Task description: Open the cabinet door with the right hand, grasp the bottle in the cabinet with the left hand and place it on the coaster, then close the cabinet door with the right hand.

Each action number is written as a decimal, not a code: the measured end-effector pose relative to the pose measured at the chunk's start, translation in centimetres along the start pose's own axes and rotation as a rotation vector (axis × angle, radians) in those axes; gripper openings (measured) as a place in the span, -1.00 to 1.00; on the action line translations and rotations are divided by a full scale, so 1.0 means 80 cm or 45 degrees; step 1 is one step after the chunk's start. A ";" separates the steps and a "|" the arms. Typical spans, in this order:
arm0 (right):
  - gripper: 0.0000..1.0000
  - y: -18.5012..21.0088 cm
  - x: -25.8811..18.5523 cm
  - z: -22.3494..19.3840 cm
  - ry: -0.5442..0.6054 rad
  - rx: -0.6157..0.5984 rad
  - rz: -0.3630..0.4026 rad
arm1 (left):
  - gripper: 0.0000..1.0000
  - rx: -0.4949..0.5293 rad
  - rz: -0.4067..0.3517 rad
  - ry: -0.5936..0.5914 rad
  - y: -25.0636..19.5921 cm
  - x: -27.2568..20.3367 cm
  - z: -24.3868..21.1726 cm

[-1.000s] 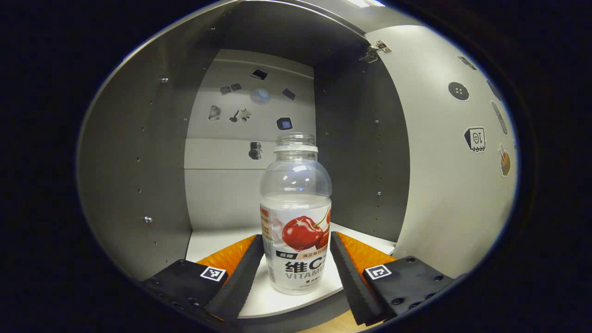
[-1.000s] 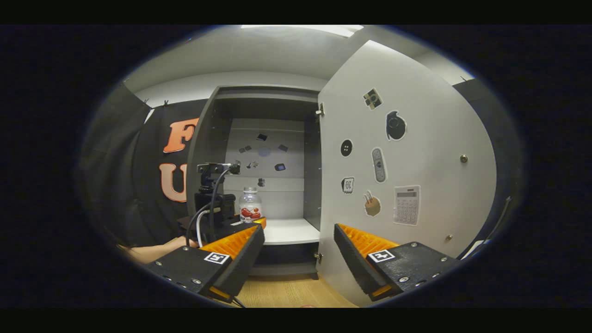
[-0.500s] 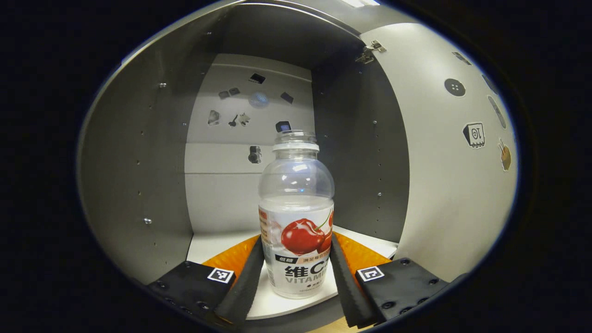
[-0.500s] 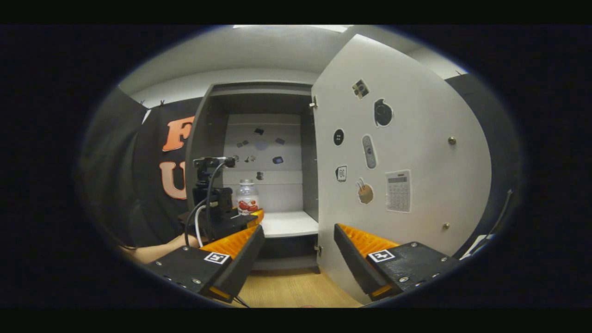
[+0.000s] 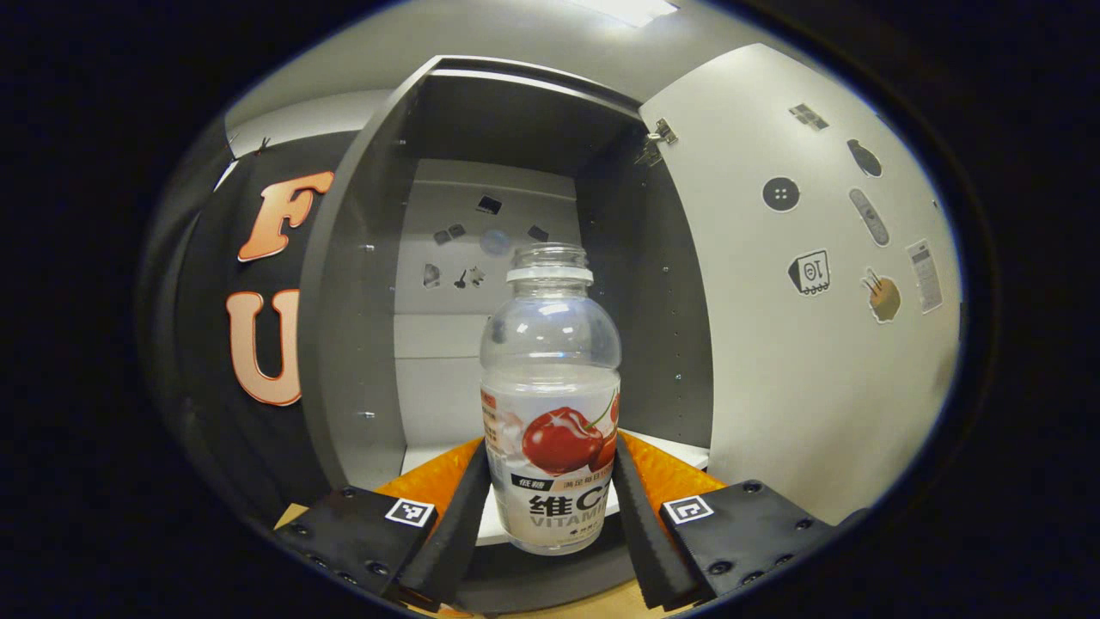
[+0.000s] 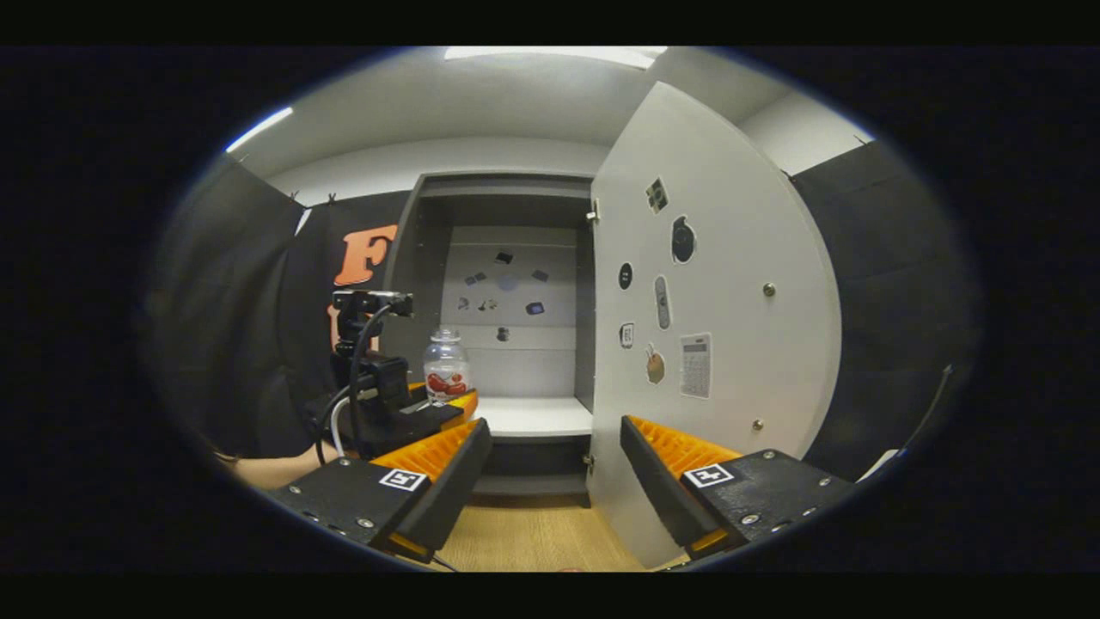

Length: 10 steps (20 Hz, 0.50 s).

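Upright, bottle (image 5: 550,404) apparently clamped between left hand-held gripper (image 5: 548,507) fingers, right hand-held gripper (image 6: 550,481) apart.

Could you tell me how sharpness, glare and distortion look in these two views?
Left gripper view: bottle sharp, small highlights on its clear shoulder, cabinet door bowed by fisheye. Right gripper view: softer overall, ceiling light blown out, cabinet interior dim.

The cabinet (image 6: 503,206) stands on a wooden floor (image 6: 533,537), with its door (image 6: 730,344) swung open to the right. Inside it, a pale shelf (image 6: 533,415) forms the bottom board; its visible surface is bare. In the left gripper view the same shelf (image 5: 438,460) shows just behind the bottle (image 5: 550,404), whose base hangs in front of the shelf's front edge, off the board.
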State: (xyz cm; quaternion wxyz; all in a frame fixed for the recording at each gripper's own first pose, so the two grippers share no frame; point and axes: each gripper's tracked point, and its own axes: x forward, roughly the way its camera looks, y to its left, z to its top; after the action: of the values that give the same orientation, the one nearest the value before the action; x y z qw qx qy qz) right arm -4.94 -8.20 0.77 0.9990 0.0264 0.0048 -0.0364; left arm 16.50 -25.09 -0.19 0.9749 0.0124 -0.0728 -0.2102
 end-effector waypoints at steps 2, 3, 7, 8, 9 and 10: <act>0.86 0.005 -0.017 0.004 -0.013 -0.005 0.051 | 0.63 -0.002 0.024 0.012 -0.004 -0.034 0.001; 0.85 0.006 -0.024 0.005 -0.019 -0.007 0.073 | 0.65 -0.004 0.042 0.013 -0.006 -0.050 0.002; 0.86 0.018 -0.046 0.005 -0.021 0.018 0.178 | 0.63 0.025 0.117 0.022 -0.009 -0.109 -0.004; 0.79 0.020 -0.047 0.004 -0.020 0.029 0.196 | 0.64 0.023 0.131 0.022 -0.010 -0.122 -0.008; 0.86 0.020 -0.049 0.003 -0.013 0.037 0.203 | 0.65 0.025 0.142 0.028 -0.009 -0.137 -0.013; 0.86 0.022 -0.050 0.001 -0.007 0.043 0.209 | 0.63 0.031 0.157 0.025 -0.006 -0.150 -0.018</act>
State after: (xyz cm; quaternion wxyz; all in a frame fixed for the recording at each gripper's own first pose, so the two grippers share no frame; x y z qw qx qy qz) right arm -8.77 -6.15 1.02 0.9980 0.0436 -0.0008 0.0455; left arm 5.75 -20.58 -3.28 0.9864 0.0217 -0.0665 -0.1486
